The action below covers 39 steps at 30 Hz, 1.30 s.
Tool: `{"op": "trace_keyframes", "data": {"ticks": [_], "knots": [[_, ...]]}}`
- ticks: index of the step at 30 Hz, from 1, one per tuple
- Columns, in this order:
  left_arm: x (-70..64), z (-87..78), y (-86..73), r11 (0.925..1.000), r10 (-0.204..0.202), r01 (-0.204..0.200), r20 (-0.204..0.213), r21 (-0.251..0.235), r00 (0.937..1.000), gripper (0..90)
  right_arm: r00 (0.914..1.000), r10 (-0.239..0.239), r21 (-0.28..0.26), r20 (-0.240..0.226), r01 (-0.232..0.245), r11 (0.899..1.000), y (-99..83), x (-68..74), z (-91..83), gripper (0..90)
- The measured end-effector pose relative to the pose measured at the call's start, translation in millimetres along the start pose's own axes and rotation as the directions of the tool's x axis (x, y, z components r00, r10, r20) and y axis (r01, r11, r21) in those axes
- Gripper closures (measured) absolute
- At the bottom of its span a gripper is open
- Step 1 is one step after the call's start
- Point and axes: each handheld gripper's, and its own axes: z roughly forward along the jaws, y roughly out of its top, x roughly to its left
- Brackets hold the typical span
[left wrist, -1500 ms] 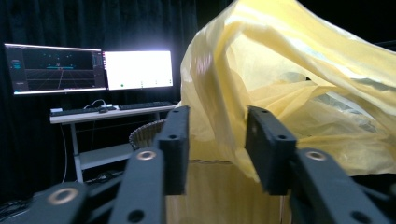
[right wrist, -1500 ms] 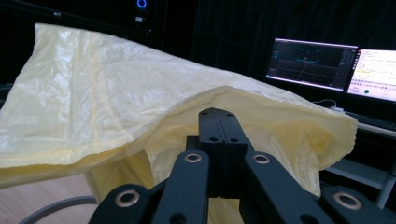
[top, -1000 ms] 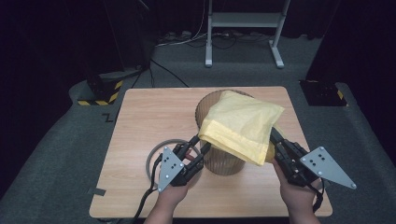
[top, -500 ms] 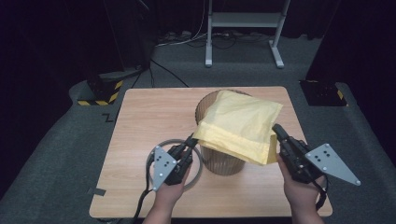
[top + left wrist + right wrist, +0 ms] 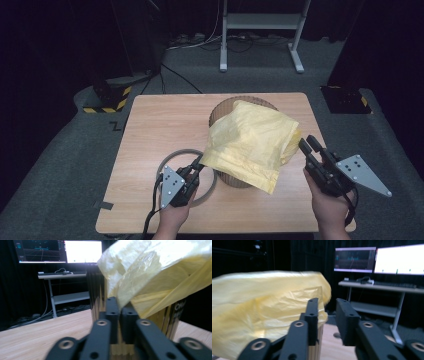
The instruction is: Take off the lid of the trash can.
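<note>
High view: wooden table [image 5: 150, 125] centre frame, person's hands enter from bottom edge.
Bin: ribbed brown bin [image 5: 235, 172] stands upright mid-table, slightly right of centre.
Bag: yellow plastic bag [image 5: 252, 140] draped over bin's top, sagging twd lower right.
Left gripper [image 5: 197, 165]: lower centre-left, jaws closed, pinching bag's lower-left corner, tight against bin wall.
Left gripper view: jaws pressed together w/ bag edge [image 5: 130, 300] between tips, bin slats right behind.
Right gripper [image 5: 309, 146]: lower right, jaws apart, just beside bag's right edge; can't tell if touching.
Right gripper view: clear gap between jaws, bag [image 5: 262, 310] at left of frame.
Ring: grey ring [image 5: 172, 155] flat on table, under left gripper.
</note>
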Motion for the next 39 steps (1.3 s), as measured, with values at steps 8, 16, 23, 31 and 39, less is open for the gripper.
{"op": "trace_keyframes", "data": {"ticks": [8,16,23,31,39], "knots": [[-15.4,-11.1,21.7,0.9867,0.154,-0.159,-0.126,-0.033,0.9801,48.2,0.9981,-0.045,-0.046,-0.042,0.043,0.998,19.4,16.3,-9.7,66.4],[-39.2,-8.5,53.1,0.9371,0.340,-0.344,-0.061,-0.062,0.9384,47.4,0.9964,-0.057,-0.017,-0.063,0.056,0.998,22.8,24.3,7.5,66.8],[-42.6,4.7,74.9,0.9373,0.336,-0.333,0.011,-0.102,0.9418,85.8,0.9953,-0.078,0.043,-0.058,0.080,0.996,15.3,25.9,17.6,68.9],[12.3,32.8,82.0,0.9975,0.061,-0.064,-0.082,-0.029,0.9948,89.8,0.9981,-0.045,0.161,-0.041,0.051,0.986,-29.8,14.8,10.6,69.8],[34.5,54.3,42.9,0.9926,-0.078,0.085,-0.087,0.087,0.9932,89.8,0.9971,-0.047,0.080,-0.059,0.052,0.995,-18.4,20.6,-5.8,65.5]]}}
